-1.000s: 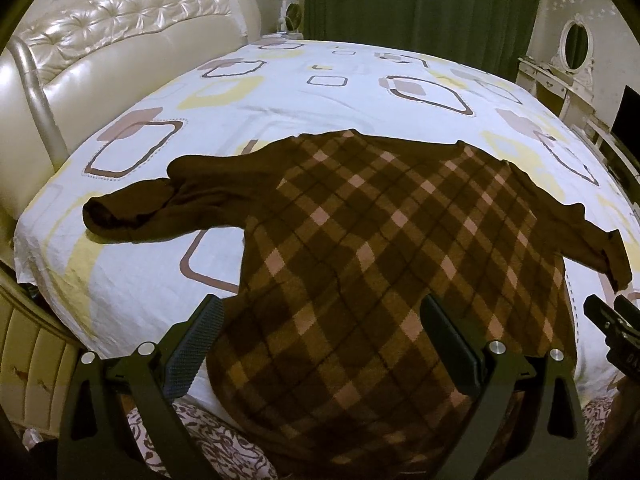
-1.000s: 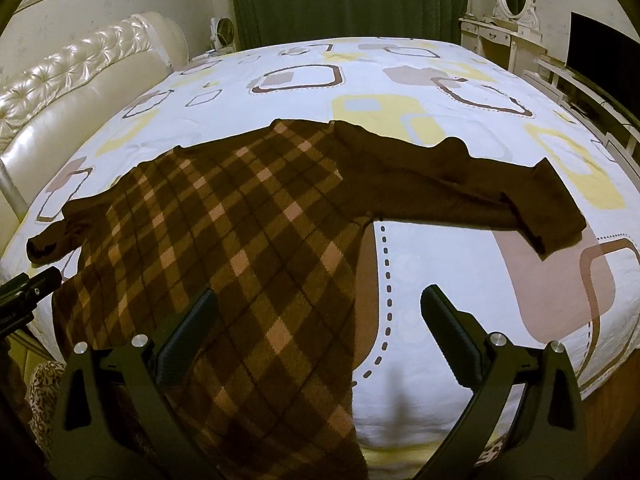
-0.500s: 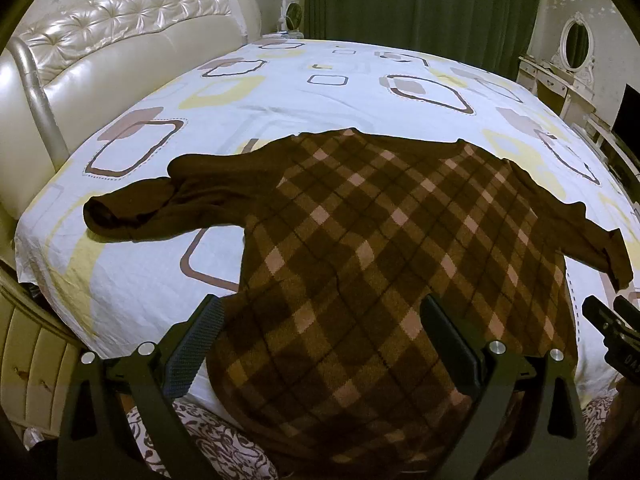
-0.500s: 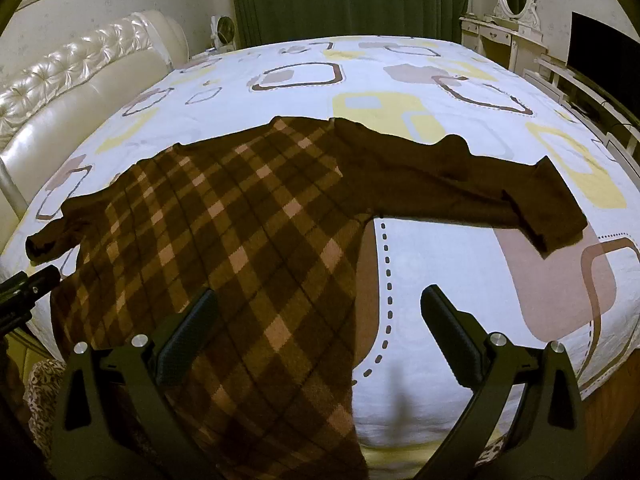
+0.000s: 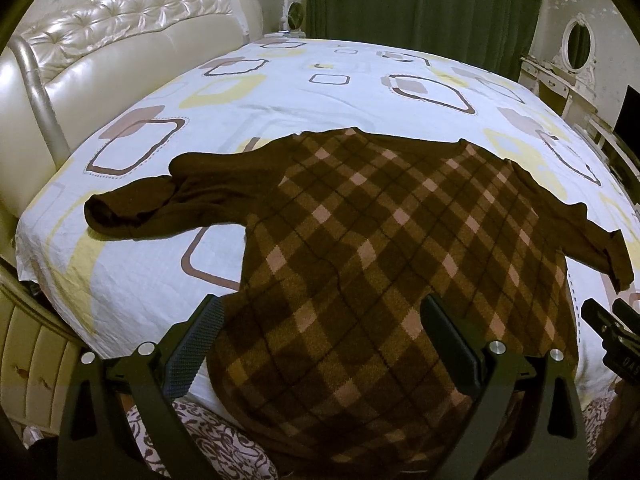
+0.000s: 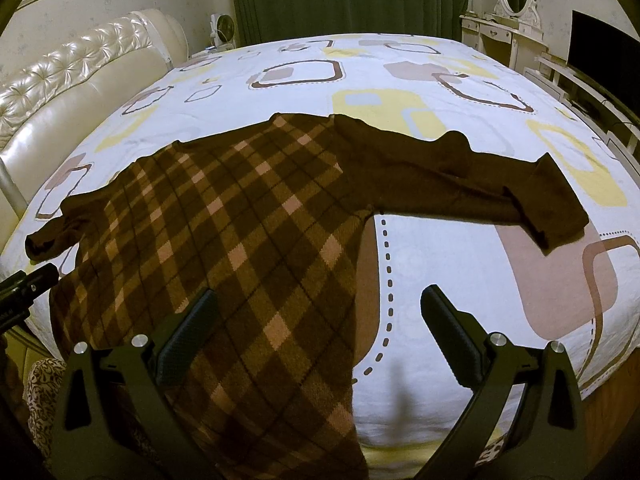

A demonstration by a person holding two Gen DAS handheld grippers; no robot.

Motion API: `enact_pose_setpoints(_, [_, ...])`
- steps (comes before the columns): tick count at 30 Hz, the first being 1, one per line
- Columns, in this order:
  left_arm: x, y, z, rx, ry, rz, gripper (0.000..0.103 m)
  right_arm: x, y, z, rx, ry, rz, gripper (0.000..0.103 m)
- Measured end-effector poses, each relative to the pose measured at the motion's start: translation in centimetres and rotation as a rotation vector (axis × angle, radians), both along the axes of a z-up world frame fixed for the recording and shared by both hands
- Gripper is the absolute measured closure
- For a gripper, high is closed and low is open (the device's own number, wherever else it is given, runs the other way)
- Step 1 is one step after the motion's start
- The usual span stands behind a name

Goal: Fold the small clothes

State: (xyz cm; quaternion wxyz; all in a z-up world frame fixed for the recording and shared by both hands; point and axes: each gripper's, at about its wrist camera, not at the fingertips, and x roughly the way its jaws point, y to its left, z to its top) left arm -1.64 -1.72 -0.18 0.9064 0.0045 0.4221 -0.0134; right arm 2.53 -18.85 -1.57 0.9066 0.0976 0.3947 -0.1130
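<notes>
The brown plaid sweater (image 5: 380, 248) lies spread flat on the bed sheet (image 5: 280, 96), hem hanging over the near edge toward me, both sleeves flung out sideways, so I judge the folding has not begun and a sleeve should come in across the body first. My left gripper (image 5: 322, 330) and right gripper (image 6: 320, 322) both hover wide open, holding nothing. The left view shows the left sleeve (image 5: 160, 204) bunched; the right shows the right sleeve (image 6: 480, 176) stretched out long.
</notes>
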Motion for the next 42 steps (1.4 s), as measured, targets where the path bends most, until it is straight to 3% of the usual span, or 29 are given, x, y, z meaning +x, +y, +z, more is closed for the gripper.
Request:
enact_pose_setpoints(17, [0.0, 0.2, -0.4, -0.011, 0.012, -0.002, 0.005, 0.2, -0.7, -0.8, -0.003, 0.035, 0.010, 0.002])
enact_pose_setpoints(21, [0.1, 0.3, -0.7, -0.013, 0.023, 0.001, 0.005, 0.6, -1.5, -0.6, -0.049, 0.054, 0.008, 0.002])
enact_pose_setpoints(25, [0.2, 0.4, -1.1, -0.015, 0.034, 0.007, 0.005, 1.0, -4.9, 0.9, -0.153, 0.046, -0.029, 0.004])
enact_pose_setpoints(27, [0.4, 0.5, -1.5, -0.012, 0.044, 0.012, 0.005, 1.4, -7.3, 1.3, -0.192, 0.059, -0.054, 0.021])
enact_pose_setpoints(28, [0.4, 0.6, -1.6, -0.011, 0.048, 0.014, 0.005, 1.6, -8.8, 1.4, -0.203, 0.076, -0.070, 0.034])
enact_pose_setpoints(32, [0.7, 0.7, -2.1, -0.003, 0.056, 0.026, 0.005, 2.8, -15.1, 0.4, -0.242, 0.178, -0.132, 0.036])
enact_pose_setpoints(34, [0.8, 0.8, -2.4, 0.006, 0.062, 0.031, 0.005, 3.4, -16.6, -0.4, -0.312, 0.217, -0.134, 0.037])
enact_pose_setpoints(37, [1.0, 0.9, -2.7, 0.014, 0.074, 0.040, 0.005, 4.3, -18.4, -2.2, -0.338, 0.282, -0.102, 0.039])
enact_pose_setpoints(39, [1.1, 1.0, -2.9, 0.015, 0.082, 0.050, 0.005, 4.4, -19.3, -3.2, -0.337, 0.307, -0.108, 0.053])
enact_pose_setpoints(40, [1.2, 1.0, -3.0, 0.013, 0.086, 0.055, 0.005, 4.4, -19.8, -3.7, -0.319, 0.324, -0.106, 0.069])
enact_pose_setpoints(41, [1.2, 1.0, -3.0, 0.012, 0.089, 0.057, 0.005, 4.4, -20.7, -4.2, -0.258, 0.335, -0.097, 0.078])
enact_pose_setpoints(42, [1.2, 1.0, -3.1, 0.014, 0.094, 0.060, 0.005, 4.2, -21.4, -4.3, -0.216, 0.325, -0.100, 0.080])
